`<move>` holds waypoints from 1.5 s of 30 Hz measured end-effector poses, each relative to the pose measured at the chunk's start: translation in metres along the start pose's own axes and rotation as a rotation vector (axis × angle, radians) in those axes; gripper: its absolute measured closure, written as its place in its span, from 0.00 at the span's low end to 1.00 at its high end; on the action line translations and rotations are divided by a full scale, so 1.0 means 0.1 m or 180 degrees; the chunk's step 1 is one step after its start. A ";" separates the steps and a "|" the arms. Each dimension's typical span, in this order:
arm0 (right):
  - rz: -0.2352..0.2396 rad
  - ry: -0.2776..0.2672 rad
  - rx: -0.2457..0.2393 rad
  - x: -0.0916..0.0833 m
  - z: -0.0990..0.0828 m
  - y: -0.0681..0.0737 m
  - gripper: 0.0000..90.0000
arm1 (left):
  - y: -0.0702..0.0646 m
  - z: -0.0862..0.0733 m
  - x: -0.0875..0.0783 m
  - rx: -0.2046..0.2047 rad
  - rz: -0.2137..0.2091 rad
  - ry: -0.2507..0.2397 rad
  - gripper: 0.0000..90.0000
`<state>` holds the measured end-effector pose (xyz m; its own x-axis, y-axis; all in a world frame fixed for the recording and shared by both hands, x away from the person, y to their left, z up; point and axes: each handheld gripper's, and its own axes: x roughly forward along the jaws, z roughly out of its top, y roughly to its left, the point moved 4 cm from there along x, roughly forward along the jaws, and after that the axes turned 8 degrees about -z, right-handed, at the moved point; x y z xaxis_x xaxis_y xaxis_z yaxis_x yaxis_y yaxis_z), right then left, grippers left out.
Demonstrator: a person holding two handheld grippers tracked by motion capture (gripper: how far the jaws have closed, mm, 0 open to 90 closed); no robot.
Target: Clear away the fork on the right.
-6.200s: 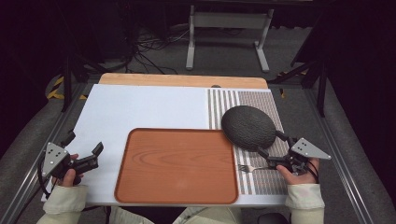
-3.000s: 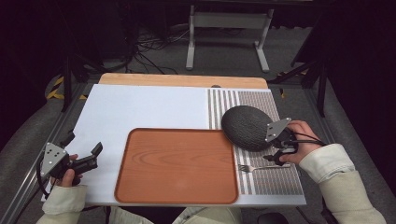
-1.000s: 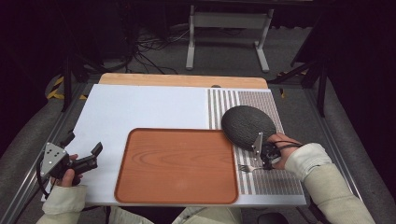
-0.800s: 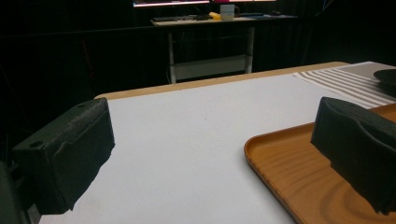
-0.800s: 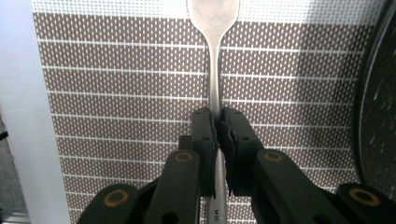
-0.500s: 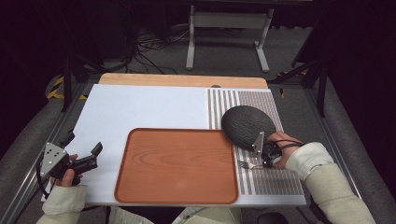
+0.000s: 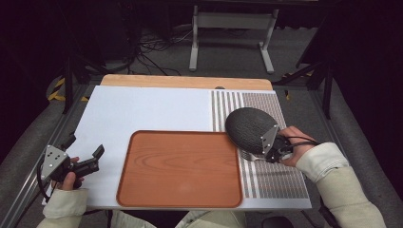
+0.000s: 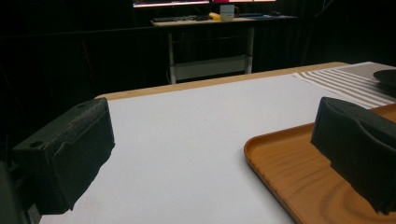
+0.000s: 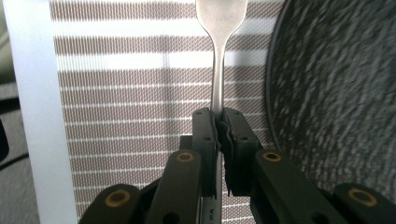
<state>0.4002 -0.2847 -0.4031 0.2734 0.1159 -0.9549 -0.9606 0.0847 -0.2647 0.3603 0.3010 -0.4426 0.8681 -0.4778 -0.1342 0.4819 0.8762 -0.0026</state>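
High view takes in the whole white table top (image 7: 142, 114), with a striped placemat (image 7: 275, 175) covering its right part and a brown wooden tray (image 7: 180, 168) lying at the near edge, touching the placemat's left border. A dark textured plate (image 7: 247, 127) sits on the placemat, just right of the tray's far right corner. At the near left, the left gripper (image 7: 83, 154) rests low over the white surface, its jaws spread wide apart with nothing between them. At the right, the right gripper (image 7: 259, 152) sits at the near rim of the plate, above the placemat.

Left gripper view adds the close detail: both black pads (image 8: 70, 158) stand far apart, the white top runs between them, and the tray's (image 8: 299, 172) rounded corner lies under the right-hand pad.

Right gripper view shows what is small and partly covered from above: a metal fork (image 9: 219, 56), its thin handle clenched between the closed jaws of the right gripper (image 9: 218, 123). The fork points away over the stripes (image 9: 130, 93), just beside the plate's (image 9: 336, 93) rim; its tines are cut off by the frame's top edge.
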 end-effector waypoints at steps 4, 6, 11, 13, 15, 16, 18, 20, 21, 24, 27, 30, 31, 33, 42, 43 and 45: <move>-0.0053 -0.0111 0.0039 -0.05 0.02 -0.01 0.94 | 0.00 0.00 0.00 -0.0003 0.0001 -0.0002 0.00; -0.0113 -0.0189 0.0101 -0.09 0.04 -0.02 0.94 | 0.00 0.00 0.00 -0.0001 0.0000 -0.0002 0.00; -0.0171 -0.0292 0.0183 -0.14 0.06 -0.03 0.94 | 0.00 0.00 0.00 -0.0003 0.0001 -0.0004 0.00; -0.0207 -0.0358 0.0225 -0.17 0.07 -0.04 0.94 | 0.00 0.00 0.00 -0.0002 0.0001 -0.0004 0.00; -0.0238 -0.0399 0.0255 -0.18 0.08 -0.05 0.94 | 0.00 0.00 0.00 -0.0004 0.0001 -0.0012 0.00; -0.0252 -0.0439 0.0323 -0.20 0.09 -0.05 0.94 | 0.00 0.00 0.00 -0.0004 0.0003 -0.0007 0.00; -0.0278 -0.0481 0.0377 -0.22 0.09 -0.05 0.94 | 0.00 0.00 0.00 -0.0004 0.0001 -0.0012 0.00; -0.0355 -0.0594 0.0493 -0.25 0.11 -0.07 0.94 | 0.00 0.00 0.00 -0.0003 0.0002 -0.0008 0.00; -0.0373 -0.0634 0.0542 -0.26 0.12 -0.07 0.94 | 0.00 0.00 0.00 -0.0004 0.0002 -0.0007 0.00; -0.0402 -0.0713 0.0667 -0.29 0.14 -0.08 0.94 | 0.00 0.00 0.00 -0.0003 0.0002 -0.0007 0.00; -0.0440 -0.0779 0.0764 -0.31 0.15 -0.09 0.94 | 0.00 0.00 0.00 -0.0003 0.0003 -0.0007 0.00; -0.0466 -0.0864 0.0866 -0.34 0.18 -0.09 0.94 | 0.00 0.00 0.00 -0.0003 0.0002 -0.0011 0.00; -0.0466 -0.0864 0.0866 -0.34 0.18 -0.09 0.94 | 0.00 0.00 0.00 -0.0003 0.0002 -0.0011 0.00; -0.0471 -0.0912 0.0951 -0.35 0.21 -0.09 0.94 | 0.00 0.00 0.00 -0.0003 0.0001 -0.0011 0.00; -0.0414 -0.0998 0.1310 -0.37 0.40 -0.09 0.94 | 0.00 0.00 0.00 -0.0004 0.0002 -0.0011 0.00; -0.0405 -0.1005 0.1347 -0.37 0.42 -0.09 0.94 | 0.00 0.00 0.00 -0.0004 0.0002 -0.0011 0.00; -0.0385 -0.1020 0.1424 -0.37 0.48 -0.09 0.94 | 0.00 0.00 0.00 -0.0004 0.0002 -0.0011 0.00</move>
<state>0.4010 -0.2421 -0.3588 0.4489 0.3682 -0.8142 -0.8257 0.5193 -0.2204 0.3604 0.3009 -0.4424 0.8688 -0.4776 -0.1309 0.4813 0.8766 -0.0038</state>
